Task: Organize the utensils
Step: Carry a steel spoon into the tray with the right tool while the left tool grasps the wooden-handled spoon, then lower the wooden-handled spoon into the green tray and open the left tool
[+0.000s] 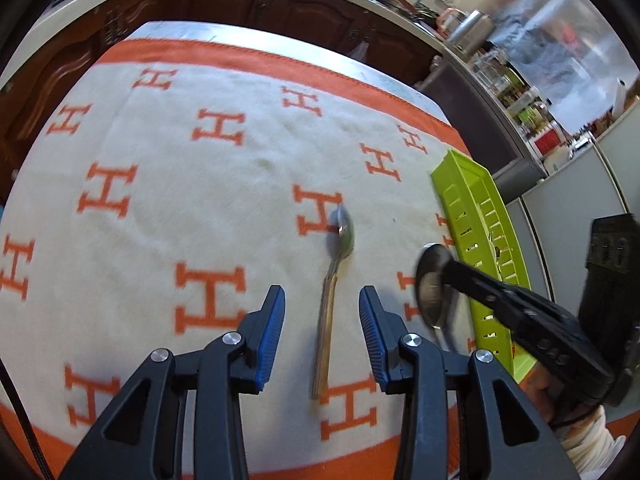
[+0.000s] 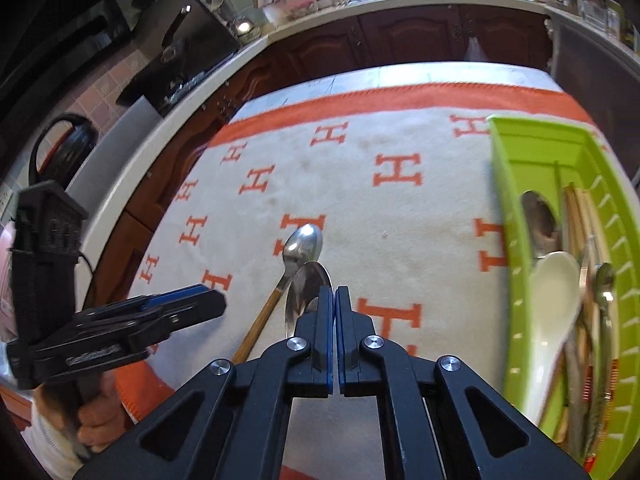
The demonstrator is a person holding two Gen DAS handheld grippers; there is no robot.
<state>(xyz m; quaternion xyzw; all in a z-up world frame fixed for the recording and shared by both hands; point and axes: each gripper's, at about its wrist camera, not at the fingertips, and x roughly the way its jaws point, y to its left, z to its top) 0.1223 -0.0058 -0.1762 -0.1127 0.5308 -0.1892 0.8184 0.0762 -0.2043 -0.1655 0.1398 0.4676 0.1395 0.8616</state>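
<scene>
A spoon with a steel bowl (image 1: 341, 236) and a golden-brown handle lies on the H-patterned cloth (image 1: 180, 168). My left gripper (image 1: 322, 298) stands open over its handle, one blue pad on each side, not touching it. My right gripper (image 2: 334, 292) is shut on the bowl of a larger metal spoon (image 2: 306, 290), which hangs in the air just left of the green tray (image 2: 516, 208). The left wrist view shows that held spoon (image 1: 434, 284) too, pinched in the right gripper (image 1: 454, 270) beside the tray (image 1: 468, 196). In the right wrist view the lying spoon (image 2: 303, 242) sits behind the held one.
The green slotted tray holds a white ceramic spoon (image 2: 556, 304), a metal spoon (image 2: 540, 220), chopsticks (image 2: 580, 220) and several other utensils. Dark wooden cabinets (image 2: 400, 36) and a cluttered counter run behind the table. A hand (image 2: 96, 416) carries the left gripper (image 2: 200, 304).
</scene>
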